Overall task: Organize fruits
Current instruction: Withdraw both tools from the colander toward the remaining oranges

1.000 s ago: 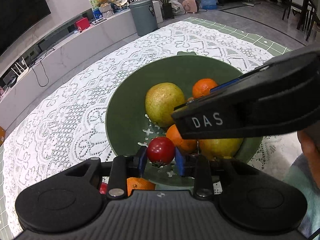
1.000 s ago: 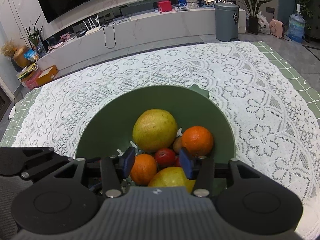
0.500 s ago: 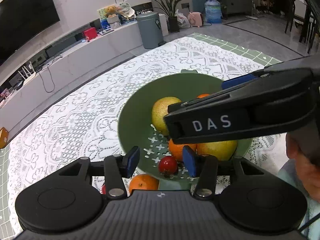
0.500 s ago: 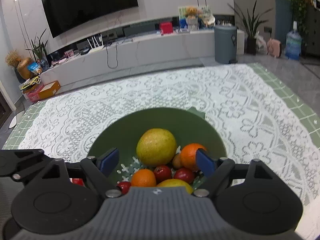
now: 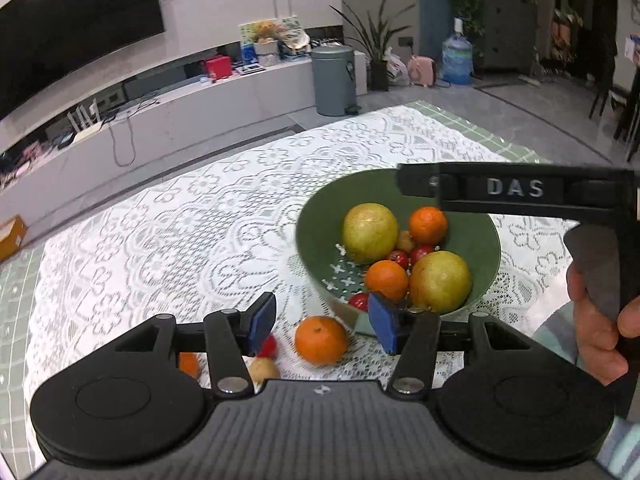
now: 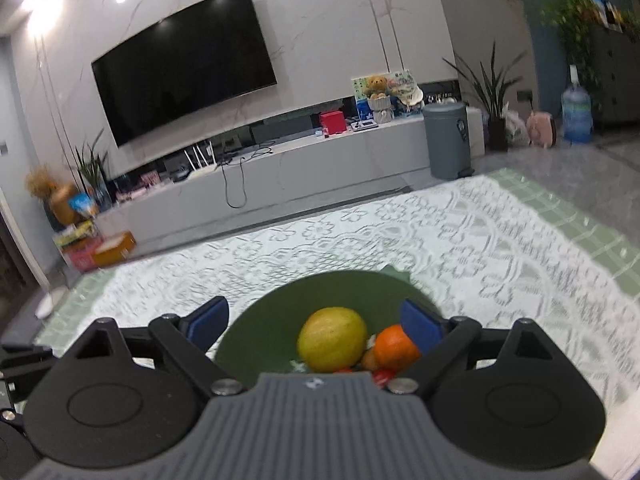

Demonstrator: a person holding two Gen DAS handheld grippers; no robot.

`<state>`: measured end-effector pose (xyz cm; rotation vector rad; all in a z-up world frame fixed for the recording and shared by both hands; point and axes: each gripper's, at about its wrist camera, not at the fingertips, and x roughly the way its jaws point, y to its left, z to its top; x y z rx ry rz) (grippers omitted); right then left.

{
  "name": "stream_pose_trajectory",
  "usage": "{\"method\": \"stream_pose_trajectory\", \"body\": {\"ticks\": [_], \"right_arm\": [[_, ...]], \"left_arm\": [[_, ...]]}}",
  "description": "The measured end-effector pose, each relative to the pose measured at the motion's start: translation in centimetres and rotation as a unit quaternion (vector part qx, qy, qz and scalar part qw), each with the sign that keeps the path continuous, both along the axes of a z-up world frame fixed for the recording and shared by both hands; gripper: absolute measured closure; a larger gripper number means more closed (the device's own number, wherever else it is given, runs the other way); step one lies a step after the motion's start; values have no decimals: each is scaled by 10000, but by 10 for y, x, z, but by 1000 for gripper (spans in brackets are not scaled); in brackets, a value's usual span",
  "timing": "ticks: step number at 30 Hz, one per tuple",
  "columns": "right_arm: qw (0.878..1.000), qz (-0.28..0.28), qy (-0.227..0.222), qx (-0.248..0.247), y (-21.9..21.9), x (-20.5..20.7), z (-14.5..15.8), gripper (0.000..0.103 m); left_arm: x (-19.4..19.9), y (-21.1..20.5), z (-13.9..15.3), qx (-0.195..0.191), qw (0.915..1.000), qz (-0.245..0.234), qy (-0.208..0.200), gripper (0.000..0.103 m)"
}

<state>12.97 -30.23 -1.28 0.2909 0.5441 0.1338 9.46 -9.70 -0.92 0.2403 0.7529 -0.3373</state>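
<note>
A green bowl point(image 5: 316, 216) on the lace tablecloth holds two large yellow-green fruits point(image 5: 370, 232), two oranges point(image 5: 427, 225) and several small red fruits point(image 5: 398, 258). My left gripper point(image 5: 322, 322) is open and empty, raised above a loose orange point(image 5: 320, 340) on the cloth just left of the bowl. A small red fruit point(image 5: 269, 347), a tan fruit point(image 5: 263, 370) and another orange point(image 5: 189, 364) lie beside it, partly hidden. My right gripper point(image 6: 314, 320) is open and empty, raised over the bowl point(image 6: 264, 324); it also shows in the left wrist view point(image 5: 516, 192).
The white lace tablecloth point(image 5: 180, 240) covers a green checked table point(image 6: 580, 216). Beyond the far edge are a low TV bench point(image 6: 280, 176), a grey bin point(image 6: 446, 140) and a wall TV point(image 6: 184, 64).
My left gripper opened and dropped the red fruit into the bowl, then pulled back left and up. My right gripper opened wider and lifted away from the bowl.
</note>
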Motion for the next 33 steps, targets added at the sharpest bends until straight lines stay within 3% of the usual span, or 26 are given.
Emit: {"method": "stream_pose_trajectory", "body": {"ticks": [10, 21, 26, 33], "right_arm": [[9996, -181, -174, -117, 15, -20, 3, 13], [9975, 590, -58, -389, 64, -39, -9, 16], [9914, 1034, 66, -794, 95, -46, -19, 22], [9741, 1556, 114, -1636, 137, -54, -33, 35]], "left_arm": [[-5, 54, -1, -495, 9971, 586, 4, 40], [-15, 106, -13, -884, 9930, 788, -35, 40], [-12, 119, -21, -999, 9910, 890, -37, 40], [-7, 125, -40, -986, 9917, 824, 9, 40]]}}
